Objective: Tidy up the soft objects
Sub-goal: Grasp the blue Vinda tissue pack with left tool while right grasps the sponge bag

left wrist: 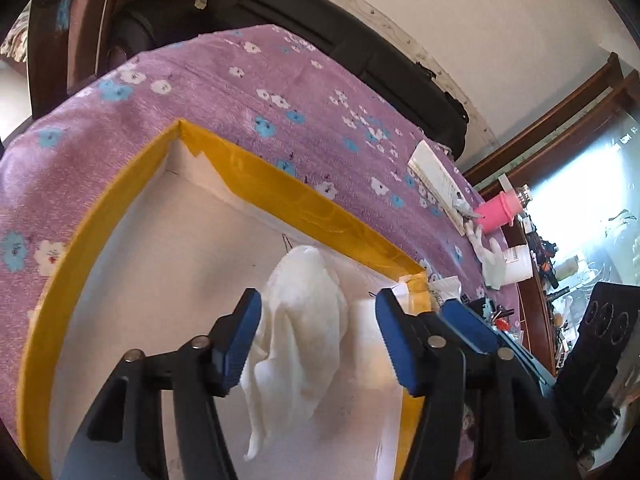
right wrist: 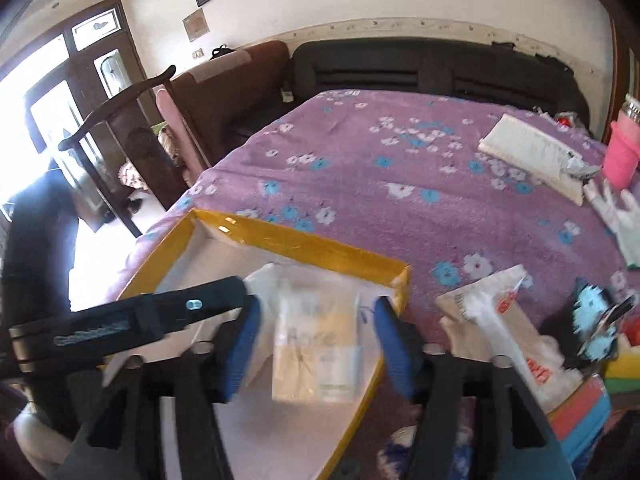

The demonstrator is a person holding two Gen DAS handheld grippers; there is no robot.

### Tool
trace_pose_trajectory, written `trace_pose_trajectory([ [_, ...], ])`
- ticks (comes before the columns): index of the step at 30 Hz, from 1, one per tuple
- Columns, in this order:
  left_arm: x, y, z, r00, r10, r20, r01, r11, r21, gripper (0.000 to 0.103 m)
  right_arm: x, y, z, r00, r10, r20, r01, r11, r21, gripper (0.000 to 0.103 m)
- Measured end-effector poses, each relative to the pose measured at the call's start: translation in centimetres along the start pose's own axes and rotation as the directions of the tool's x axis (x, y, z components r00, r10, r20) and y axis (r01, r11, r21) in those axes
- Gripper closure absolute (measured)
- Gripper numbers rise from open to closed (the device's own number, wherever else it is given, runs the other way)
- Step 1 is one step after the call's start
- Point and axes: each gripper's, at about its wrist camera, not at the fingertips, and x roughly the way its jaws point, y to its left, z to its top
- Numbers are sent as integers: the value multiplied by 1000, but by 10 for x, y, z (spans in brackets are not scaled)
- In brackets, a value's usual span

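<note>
A shallow tray with a yellow taped rim point(left wrist: 280, 196) and white floor sits on the purple flowered bedspread; it also shows in the right wrist view point(right wrist: 304, 246). A crumpled white cloth point(left wrist: 304, 320) lies in the tray. My left gripper point(left wrist: 316, 336) is open above it, a blue pad on each side, not touching. My right gripper point(right wrist: 318, 344) is open over the tray's right part, above a flat pale packet point(right wrist: 316, 348) lying in the tray. The other gripper's black arm point(right wrist: 132, 324) crosses at left.
On the bedspread point(right wrist: 400, 160) lie a white book point(right wrist: 532, 156), a pink cup point(right wrist: 622, 152), a white glove point(right wrist: 618, 216) and a plastic bag with red print point(right wrist: 508, 328). Colourful items point(right wrist: 596, 400) lie at the right edge. A dark headboard point(right wrist: 420, 68) stands behind.
</note>
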Motion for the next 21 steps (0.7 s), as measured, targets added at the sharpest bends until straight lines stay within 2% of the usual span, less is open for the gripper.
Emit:
trace_pose_trajectory([
  [3,-18,-7,-4,999,17,27,-18,999,27,38,-23,-8,1,999,-11,48,11,1000,6,25],
  [5,-31,-15,-8,999,15,47,-17,999,50,31,-42,-17,0,997,-16,70,15,1000,18,21],
  [10,-60,-47,-31,996,-15,88,3,992,129,21,-92,-65,-19,991,-79,112,71,995,75,19],
  [15,-62,-79,-66,997,-64,43,56,985,164,20,-119,-126,-48,979,-181,97,162,972,171,19],
  [19,-61,-101,-105,997,-82,3,80,976,203,20,-123,-160,-64,983,-168,69,145,955,257,19],
  [21,-60,-110,-127,997,-74,-7,74,971,227,20,-121,-162,-65,985,-157,66,135,957,257,19],
])
